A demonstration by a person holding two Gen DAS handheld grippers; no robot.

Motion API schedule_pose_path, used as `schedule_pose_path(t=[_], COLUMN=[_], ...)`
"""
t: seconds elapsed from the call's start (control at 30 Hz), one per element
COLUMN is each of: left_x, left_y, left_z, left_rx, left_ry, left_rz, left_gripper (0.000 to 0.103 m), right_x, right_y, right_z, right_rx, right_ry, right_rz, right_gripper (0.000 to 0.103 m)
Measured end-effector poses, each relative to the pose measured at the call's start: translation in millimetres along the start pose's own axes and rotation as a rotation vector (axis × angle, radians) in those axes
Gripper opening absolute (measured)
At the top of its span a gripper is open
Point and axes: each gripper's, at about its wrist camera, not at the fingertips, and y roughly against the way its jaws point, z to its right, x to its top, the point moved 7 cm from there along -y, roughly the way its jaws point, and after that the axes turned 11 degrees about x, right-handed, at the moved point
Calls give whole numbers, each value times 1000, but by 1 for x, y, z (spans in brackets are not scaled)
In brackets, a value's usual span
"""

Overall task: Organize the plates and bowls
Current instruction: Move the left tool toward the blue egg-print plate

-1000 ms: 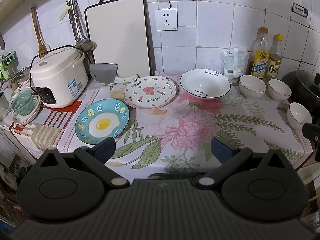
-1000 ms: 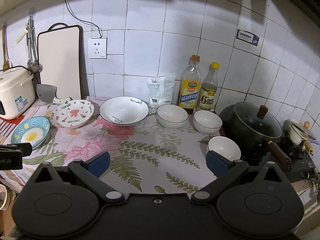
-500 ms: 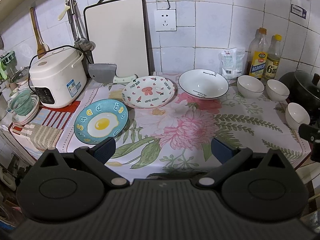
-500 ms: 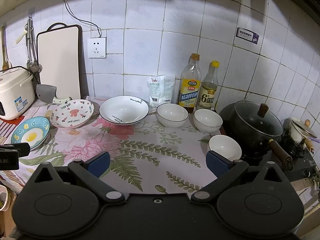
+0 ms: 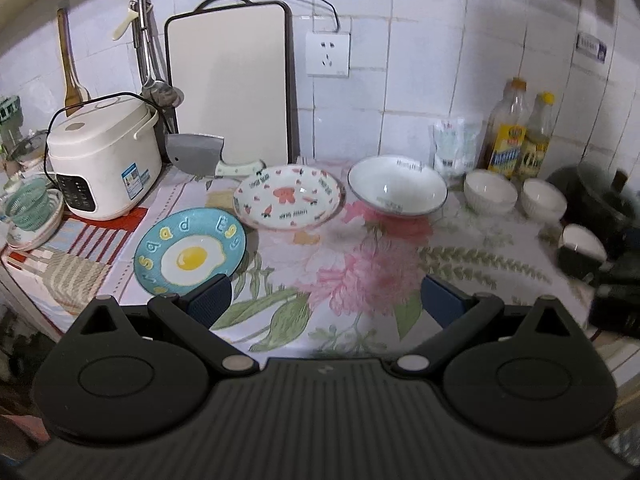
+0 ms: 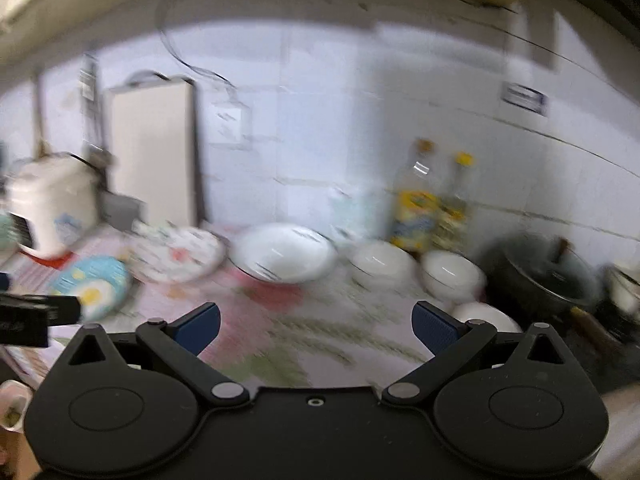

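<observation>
Plates [image 5: 190, 254] and bowls [image 5: 397, 191] sit upright in a left-to-right row.

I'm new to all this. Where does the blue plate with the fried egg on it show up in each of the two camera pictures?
Left wrist view: the fried-egg plate lies lower left, just ahead of the left tongs' left finger.
Right wrist view: the same plate, blurred, sits at the far left edge.
Shared landmark: the white cutting board leaning against the tiled wall, behind the plates in both pictures.
</observation>
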Motion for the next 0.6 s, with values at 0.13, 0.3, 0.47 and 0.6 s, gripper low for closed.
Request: schedule_pose_path(t=[0.13, 0.3, 0.47, 0.6], left_x=[8, 11, 7, -7], left_y=[-10, -35, -71, -104], left_z=[-24, -62, -113, -145], left_rx=[-12, 27, 74, 85], left_ry=[75, 73, 147, 209], left_rz=[22, 17, -28, -68], left_gripper=[101, 101, 98, 92], right_x=[2, 13, 14, 6], right_y=[-31, -71, -104, -133], right_z=[-18, -45, -78, -104], right_rx=[187, 289, 386, 495], right_ry=[-15, 24, 71, 53], right_rz=[9, 10, -30, -84], right_gripper=[102, 100, 100, 98])
